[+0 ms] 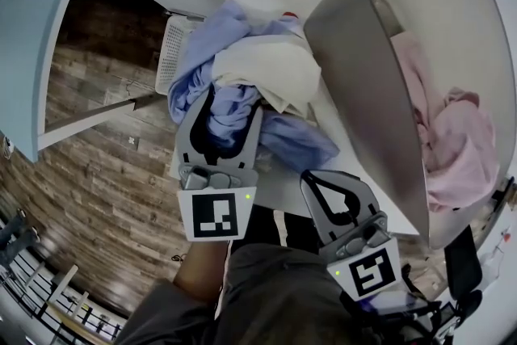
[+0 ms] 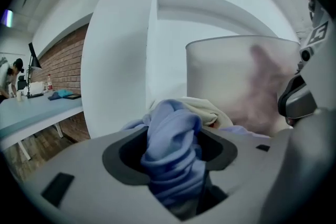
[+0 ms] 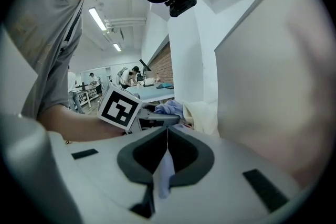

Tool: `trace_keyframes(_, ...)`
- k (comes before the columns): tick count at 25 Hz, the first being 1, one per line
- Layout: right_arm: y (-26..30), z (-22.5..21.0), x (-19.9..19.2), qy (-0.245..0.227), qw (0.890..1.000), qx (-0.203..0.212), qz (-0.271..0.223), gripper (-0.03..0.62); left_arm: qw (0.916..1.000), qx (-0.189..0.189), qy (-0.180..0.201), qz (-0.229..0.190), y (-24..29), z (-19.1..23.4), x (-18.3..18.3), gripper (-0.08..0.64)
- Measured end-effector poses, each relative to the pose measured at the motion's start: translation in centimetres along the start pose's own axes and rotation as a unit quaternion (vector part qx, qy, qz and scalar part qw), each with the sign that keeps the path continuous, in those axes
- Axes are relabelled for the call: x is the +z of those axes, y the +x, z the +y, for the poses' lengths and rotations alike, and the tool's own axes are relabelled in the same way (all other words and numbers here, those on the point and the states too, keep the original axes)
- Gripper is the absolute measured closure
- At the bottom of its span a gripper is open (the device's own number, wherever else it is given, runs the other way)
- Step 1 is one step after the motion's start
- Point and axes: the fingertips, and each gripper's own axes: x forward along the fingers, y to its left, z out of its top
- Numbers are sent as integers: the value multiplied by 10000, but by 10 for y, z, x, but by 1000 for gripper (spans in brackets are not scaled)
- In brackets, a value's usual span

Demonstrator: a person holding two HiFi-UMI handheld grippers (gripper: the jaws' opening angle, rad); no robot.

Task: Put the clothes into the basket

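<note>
My left tongs [image 1: 232, 105] are clamped at a middling width on a thick fold of the pale blue crumpled garment [image 1: 242, 113]. It lies heaped on the white table [image 1: 275, 186] just beside the grey translucent plastic basket [image 1: 363, 52], with a cream garment [image 1: 266, 69] draped over the top of the heap. A pink garment [image 1: 460, 141] is already inside the basket. My right tongs [image 1: 313, 178] are closed tight near the blue cloth's trailing edge. A pale strip shows behind their tips, and I cannot tell whether that is fabric. I judge the job here to be lifting the blue piece and carrying it over the rim. The bite looks deep enough, since the cloth bulges between the jaws, so I should keep that squeeze steady. I should raise it high enough for the hanging tail to clear the basket wall. The cream piece may ride up or slide off, so a slow pull would let it settle. The trailing edge could also snag under my right tongs, so I would move them aside or use them to gather the tail.
</note>
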Motion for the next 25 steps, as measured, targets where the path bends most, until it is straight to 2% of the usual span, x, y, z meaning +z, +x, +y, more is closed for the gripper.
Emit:
trace_keyframes(5, -3, 4, -21, 17, 9998, 16, 198, 583, 9996, 179, -93, -209, -10, 6, 4, 436)
trace_keyframes(10, -5, 8, -37, 152, 9992, 23, 356, 583, 9986, 353, 91, -381, -16, 11, 12, 462)
trace_keyframes(13, -8, 1, -36, 250, 9991, -125, 330, 583, 9977, 406, 182, -518, -23, 10, 23, 463)
trace_keyframes(15, -14, -3, -24, 396, 9989, -215, 125, 583, 9971, 418, 179, -613, -29, 6, 32, 465)
trace_keyframes(17, -20, -6, -3, 457, 9983, -192, -295, 583, 9959, 433, 236, -760, -36, 3, 42, 465)
trace_keyframes(20, -26, -4, 43, 122, 9960, -221, -860, 583, 9930, 431, 432, -1010, -53, 2, 69, 465)
trace_keyframes(22, -34, -5, 74, 0, 9951, -426, -897, 583, 9902, 406, 558, -1210, -71, 2, 101, 465)
trace_keyframes(25, -52, -11, 109, 204, 9939, -673, -847, 583, 9872, 408, 658, -1395, -99, -6, 142, 466)
